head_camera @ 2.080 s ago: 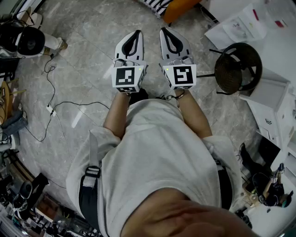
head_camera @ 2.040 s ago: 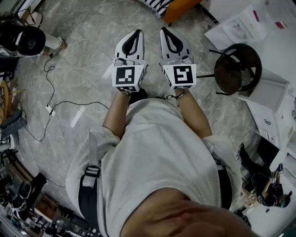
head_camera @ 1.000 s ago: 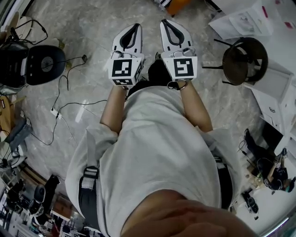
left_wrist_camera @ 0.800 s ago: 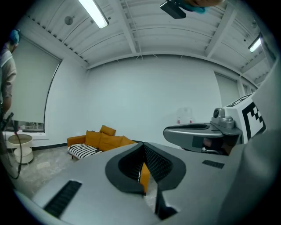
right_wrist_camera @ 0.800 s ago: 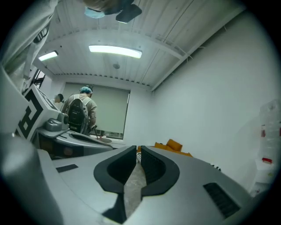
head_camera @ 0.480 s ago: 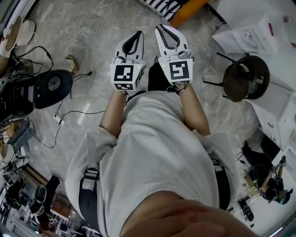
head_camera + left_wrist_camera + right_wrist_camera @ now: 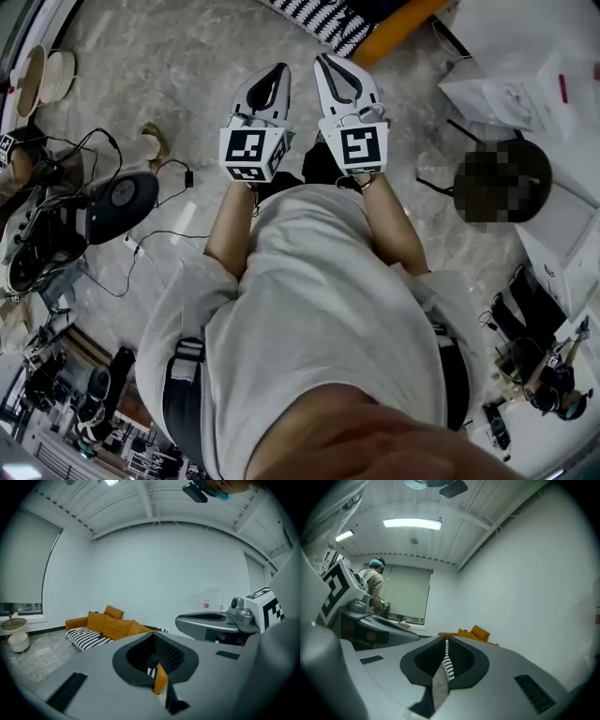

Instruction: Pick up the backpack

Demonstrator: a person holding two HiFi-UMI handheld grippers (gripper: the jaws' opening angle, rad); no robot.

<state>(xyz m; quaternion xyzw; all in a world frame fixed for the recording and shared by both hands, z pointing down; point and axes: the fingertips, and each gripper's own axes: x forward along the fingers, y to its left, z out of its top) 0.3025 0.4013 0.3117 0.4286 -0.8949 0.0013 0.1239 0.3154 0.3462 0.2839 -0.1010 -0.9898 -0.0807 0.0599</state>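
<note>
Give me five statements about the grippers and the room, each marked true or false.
1. The left gripper and the right gripper are both shut and empty. True.
2. The left gripper grips a backpack strap. False: nothing is between its jaws.
3. An orange sofa stands ahead of the grippers. True.
4. Green carpet covers the room. False: the floor is grey and stone-like.
5. The grippers are held wide apart. False: they sit side by side in front of the person.
</note>
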